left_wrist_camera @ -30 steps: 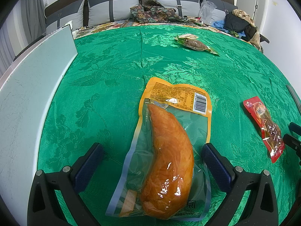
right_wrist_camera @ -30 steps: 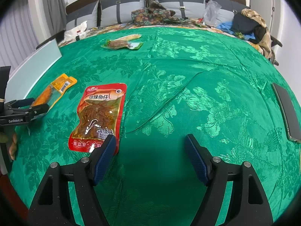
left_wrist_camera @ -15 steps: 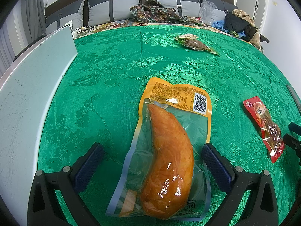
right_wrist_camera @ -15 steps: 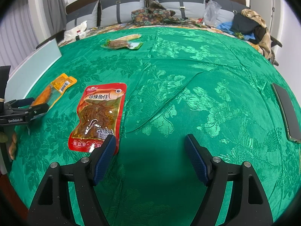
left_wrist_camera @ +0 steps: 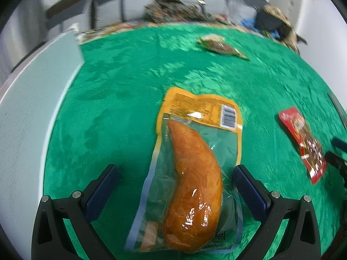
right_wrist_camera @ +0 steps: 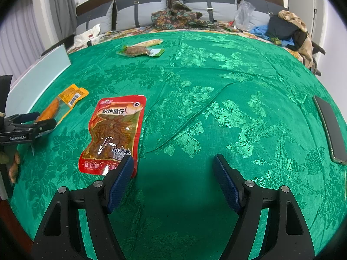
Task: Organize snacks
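The orange drumstick packet (left_wrist_camera: pixel 190 173) lay flat on the green tabletop (left_wrist_camera: pixel 121 99), directly between the wide-open left tongs (left_wrist_camera: pixel 176 178), its long axis running along their reach. The right tongs (right_wrist_camera: pixel 172 179), open and empty, stood beside the red fish packet (right_wrist_camera: pixel 115 134).

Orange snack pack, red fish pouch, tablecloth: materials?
Orange snack pack: clear glossy plastic film, likely vacuum-sealed; glare spots, and the film clings to the food; printed orange header with barcode.
Red fish pouch: glossy printed plastic, apparently with a clear window; highlights on its face.
Tablecloth: green woven fabric, satin-like sheen; raised floral pattern and soft creases suggest brocade.
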Demonstrator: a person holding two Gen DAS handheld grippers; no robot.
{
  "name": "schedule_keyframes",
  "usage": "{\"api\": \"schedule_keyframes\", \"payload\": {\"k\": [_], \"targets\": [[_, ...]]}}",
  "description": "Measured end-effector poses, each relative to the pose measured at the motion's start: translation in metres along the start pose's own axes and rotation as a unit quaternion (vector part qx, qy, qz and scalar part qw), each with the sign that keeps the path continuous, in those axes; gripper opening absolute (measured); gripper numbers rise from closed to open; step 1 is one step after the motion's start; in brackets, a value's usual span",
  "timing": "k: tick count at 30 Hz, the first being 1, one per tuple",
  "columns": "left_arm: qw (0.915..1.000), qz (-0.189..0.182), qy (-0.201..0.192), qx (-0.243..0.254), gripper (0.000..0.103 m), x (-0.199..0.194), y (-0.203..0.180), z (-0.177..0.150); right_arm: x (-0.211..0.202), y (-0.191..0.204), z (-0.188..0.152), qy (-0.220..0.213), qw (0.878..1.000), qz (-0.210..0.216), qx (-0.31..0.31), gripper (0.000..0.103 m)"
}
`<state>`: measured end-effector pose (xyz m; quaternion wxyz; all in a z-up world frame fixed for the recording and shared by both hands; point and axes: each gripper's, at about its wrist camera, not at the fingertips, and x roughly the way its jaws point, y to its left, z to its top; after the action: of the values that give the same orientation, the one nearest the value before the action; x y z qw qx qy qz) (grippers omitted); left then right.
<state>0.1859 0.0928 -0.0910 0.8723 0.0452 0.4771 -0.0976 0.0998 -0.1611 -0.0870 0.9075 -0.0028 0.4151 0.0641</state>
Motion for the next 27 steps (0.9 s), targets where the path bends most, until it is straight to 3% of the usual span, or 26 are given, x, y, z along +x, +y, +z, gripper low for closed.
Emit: {"api": "schedule_keyframes", "payload": {"k": [5,7,9,10,13,16,17,19,21,22,24,27], "targets": [[0.9981,-0.016,0.05,0.032,0.103,0.004,0.0,0.011,0.0,-0.002,0.002,0.011,1.0,0.005,-0.002,0.078],[0.9977,-0.014,0.06,0.029,0.103,0.005,-0.002,0.013,-0.005,-0.012,0.009,0.028,0.999,0.027,0.037,0.078],[0.9986,-0.013,0.045,0.024,0.092,0.001,-0.007,0.012,-0.011,-0.016,0.018,0.029,0.996,0.051,0.066,0.078],[0.9989,-0.017,0.035,0.025,0.07,-0.002,-0.009,0.012,-0.009,-0.014,0.026,0.04,0.995,0.054,0.068,0.078],[0.9994,-0.022,0.024,0.013,0.049,-0.01,-0.015,0.012,0.009,0.002,0.044,0.094,0.99,0.078,0.067,0.078],[0.9989,-0.035,0.017,-0.028,0.045,-0.018,-0.005,0.003,0.031,0.035,0.055,0.131,0.987,0.088,0.038,0.078],[0.9987,-0.033,0.016,-0.036,0.044,-0.019,-0.002,0.0,0.039,0.049,0.056,0.143,0.986,0.079,0.014,0.084],[0.9981,-0.031,0.012,-0.051,0.043,-0.025,0.003,-0.009,0.046,0.075,0.055,0.144,0.988,0.026,-0.056,0.084],[0.9973,-0.031,0.006,-0.066,0.043,-0.033,0.007,-0.018,0.046,0.088,0.053,0.144,0.985,0.006,-0.099,0.077],[0.9969,-0.034,0.004,-0.071,0.042,-0.037,0.01,-0.022,0.045,0.082,0.055,0.149,0.986,0.01,-0.079,0.065],[0.996,-0.042,0.0,-0.079,0.042,-0.044,0.012,-0.029,0.039,0.066,0.059,0.159,0.986,0.02,-0.037,0.057],[0.9948,-0.052,-0.011,-0.087,0.042,-0.055,0.011,-0.037,0.028,0.04,0.062,0.16,0.986,0.04,0.011,0.035]]}}
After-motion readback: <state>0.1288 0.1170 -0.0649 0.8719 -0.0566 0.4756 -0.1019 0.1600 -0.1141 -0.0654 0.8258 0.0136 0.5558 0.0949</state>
